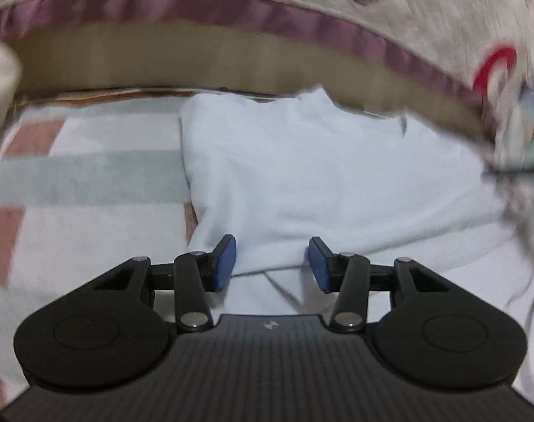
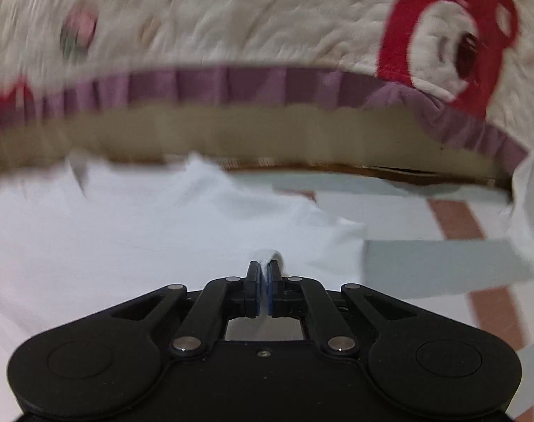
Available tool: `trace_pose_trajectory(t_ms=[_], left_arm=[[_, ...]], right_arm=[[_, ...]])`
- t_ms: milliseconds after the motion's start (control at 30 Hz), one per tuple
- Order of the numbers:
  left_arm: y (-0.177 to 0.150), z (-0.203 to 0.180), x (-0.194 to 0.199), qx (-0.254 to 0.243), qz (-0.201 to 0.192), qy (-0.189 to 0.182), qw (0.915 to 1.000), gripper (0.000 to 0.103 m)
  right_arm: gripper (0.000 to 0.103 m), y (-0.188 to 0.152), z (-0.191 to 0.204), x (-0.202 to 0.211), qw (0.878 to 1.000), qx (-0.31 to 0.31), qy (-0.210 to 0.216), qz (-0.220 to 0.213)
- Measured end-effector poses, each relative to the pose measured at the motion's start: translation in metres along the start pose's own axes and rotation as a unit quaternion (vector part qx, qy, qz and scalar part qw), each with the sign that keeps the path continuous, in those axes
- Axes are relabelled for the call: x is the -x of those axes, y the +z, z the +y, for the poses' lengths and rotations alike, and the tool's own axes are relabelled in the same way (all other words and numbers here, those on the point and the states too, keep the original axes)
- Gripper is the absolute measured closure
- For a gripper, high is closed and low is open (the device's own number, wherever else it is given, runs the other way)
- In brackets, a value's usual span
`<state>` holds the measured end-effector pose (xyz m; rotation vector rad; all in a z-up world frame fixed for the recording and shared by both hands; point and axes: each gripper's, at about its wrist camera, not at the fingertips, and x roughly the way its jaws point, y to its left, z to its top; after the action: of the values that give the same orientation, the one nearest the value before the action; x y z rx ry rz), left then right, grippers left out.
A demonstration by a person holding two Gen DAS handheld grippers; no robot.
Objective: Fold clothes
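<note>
A pale blue-white shirt (image 1: 319,176) lies spread on a checked sheet, its collar toward the far side. In the left wrist view my left gripper (image 1: 272,263) hovers over the shirt's near hem with its blue pads apart; cloth lies beneath and between them, but the pads do not press on it. In the right wrist view the same shirt (image 2: 143,225) fills the left half. My right gripper (image 2: 263,274) is shut, and a thin ridge of the shirt's fabric stands pinched between its pads.
The sheet (image 1: 91,176) under the shirt has pink, grey-green and white blocks. Behind it run a tan board edge (image 2: 267,130) and a cream quilt with a purple frill and red print (image 2: 442,35). A thin dark cable (image 1: 513,172) shows at the right.
</note>
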<state>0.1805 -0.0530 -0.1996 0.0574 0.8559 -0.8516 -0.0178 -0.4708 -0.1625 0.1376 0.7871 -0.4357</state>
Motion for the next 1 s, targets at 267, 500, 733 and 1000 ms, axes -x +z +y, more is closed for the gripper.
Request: trace_pose_trajectory(t_ms=[267,500,733,1000], left_arm=[[0.006,-0.001,0.000,-0.007,0.012,0.003,0.9999,0.056],[0.003,-0.005,0.002,-0.028,0.014,0.010,0.9994,0.056],[0.003,-0.007,0.003,-0.043,0.016,0.016,0.9988,0.056],[0.003,-0.020,0.006,-0.061,0.040,0.054,0.9959,0.055]], right_arm=[[0.090,0.006,0.014,0.024,0.998,0.041,-0.049,-0.002],[0.058,-0.003,0.049,0.010,0.996,0.025,0.073,0.038],[0.056,-0.028,0.016,0.026,0.996,0.020,0.064,0.057],[0.050,-0.041,-0.022,0.067,0.994,-0.071,0.028,0.075]])
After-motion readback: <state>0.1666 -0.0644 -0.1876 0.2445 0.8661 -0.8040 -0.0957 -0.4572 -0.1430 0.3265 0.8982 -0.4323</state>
